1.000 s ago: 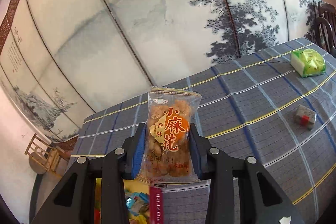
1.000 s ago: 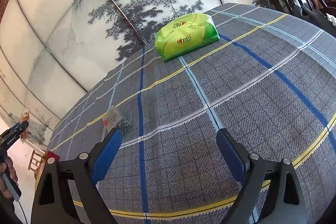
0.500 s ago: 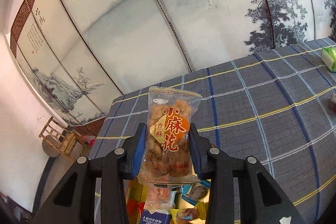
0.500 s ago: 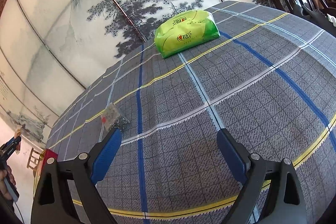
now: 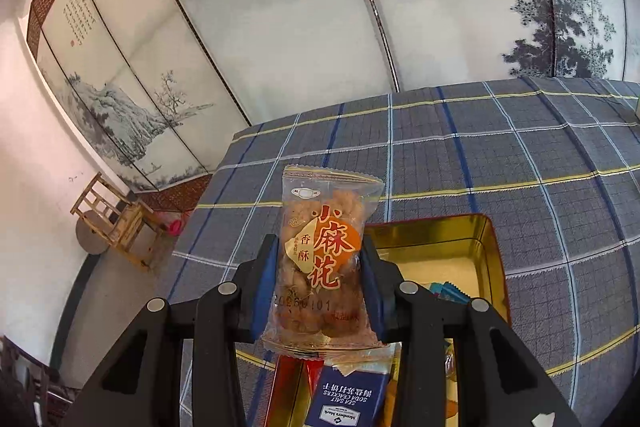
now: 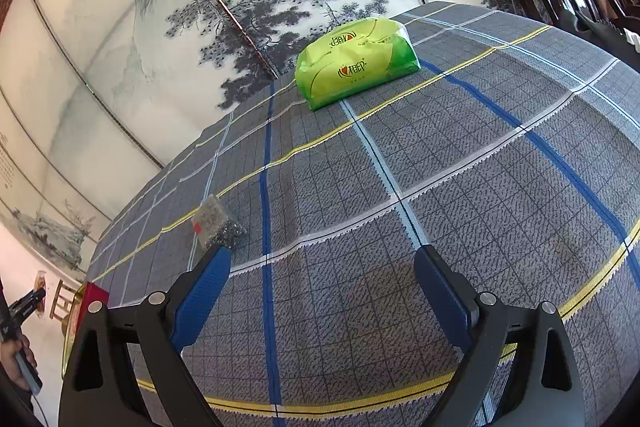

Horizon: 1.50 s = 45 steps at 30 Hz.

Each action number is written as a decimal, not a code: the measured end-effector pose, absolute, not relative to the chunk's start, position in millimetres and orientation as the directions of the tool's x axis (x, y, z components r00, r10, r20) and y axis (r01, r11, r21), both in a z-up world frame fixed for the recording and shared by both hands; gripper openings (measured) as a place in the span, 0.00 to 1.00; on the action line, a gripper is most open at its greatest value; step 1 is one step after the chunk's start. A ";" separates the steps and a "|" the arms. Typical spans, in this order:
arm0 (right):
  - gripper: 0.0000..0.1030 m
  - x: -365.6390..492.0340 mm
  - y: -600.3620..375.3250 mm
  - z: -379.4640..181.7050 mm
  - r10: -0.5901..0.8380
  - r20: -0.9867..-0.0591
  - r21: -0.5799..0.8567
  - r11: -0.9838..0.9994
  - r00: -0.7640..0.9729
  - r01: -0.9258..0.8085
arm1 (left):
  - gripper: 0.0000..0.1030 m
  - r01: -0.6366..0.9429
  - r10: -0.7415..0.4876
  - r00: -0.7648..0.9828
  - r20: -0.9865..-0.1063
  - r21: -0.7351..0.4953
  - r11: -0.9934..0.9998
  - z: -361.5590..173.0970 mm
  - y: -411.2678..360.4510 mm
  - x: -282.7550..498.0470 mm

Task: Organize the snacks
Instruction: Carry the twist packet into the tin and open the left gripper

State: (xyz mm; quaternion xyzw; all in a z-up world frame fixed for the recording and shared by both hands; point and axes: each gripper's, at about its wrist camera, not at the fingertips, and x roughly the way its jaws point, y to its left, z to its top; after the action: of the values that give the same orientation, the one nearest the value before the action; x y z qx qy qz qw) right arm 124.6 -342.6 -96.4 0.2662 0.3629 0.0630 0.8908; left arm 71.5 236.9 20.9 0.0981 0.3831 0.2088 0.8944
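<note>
Already the tin (image 5: 490, 259) holds several snacks; left gripper (image 5: 320, 291) clamps a twist packet (image 5: 320, 259) above it, right gripper (image 6: 320, 291) gapes empty, one small packet (image 6: 214, 223) left on the surface (image 6: 440, 167).

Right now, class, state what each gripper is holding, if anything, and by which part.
The left gripper holds the clear fried-twist snack packet upright, pinched across its lower side edges. The right gripper holds nothing; its fingers stand open.
</note>
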 end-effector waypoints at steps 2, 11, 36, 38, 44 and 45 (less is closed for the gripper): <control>0.91 124.5 -342.8 -96.5 0.305 -0.613 0.520 0.851 0.729 0.081 | 0.34 -0.302 0.433 0.613 -0.661 0.311 0.901 16.7 246.0 68.8; 0.91 124.9 -342.3 -95.9 0.305 -0.614 0.519 0.851 0.728 0.081 | 0.34 -0.274 0.336 0.582 -0.741 0.210 0.938 -9.1 241.2 72.8; 0.92 125.3 -341.6 -95.8 0.304 -0.615 0.518 0.852 0.728 0.081 | 0.34 -0.257 0.276 0.479 -0.833 0.168 0.952 -55.8 201.5 121.0; 0.92 125.3 -341.7 -95.8 0.305 -0.614 0.518 0.851 0.728 0.081 | 0.34 -0.260 0.275 0.477 -0.835 0.164 0.951 -56.5 202.5 122.8; 0.92 125.3 -341.5 -95.8 0.304 -0.615 0.517 0.852 0.727 0.081 | 0.34 -0.265 0.275 0.476 -0.835 0.162 0.951 -57.4 203.5 124.9; 0.92 125.3 -341.5 -95.6 0.304 -0.615 0.517 0.852 0.727 0.081 | 0.34 -0.266 0.276 0.475 -0.835 0.163 0.950 -57.4 203.4 124.9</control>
State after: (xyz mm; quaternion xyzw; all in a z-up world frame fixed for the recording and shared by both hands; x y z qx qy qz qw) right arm 125.3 -341.5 -95.6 0.2649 0.3638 0.0626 0.8908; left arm 124.9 203.4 -57.4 0.0054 0.4873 0.1577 0.8588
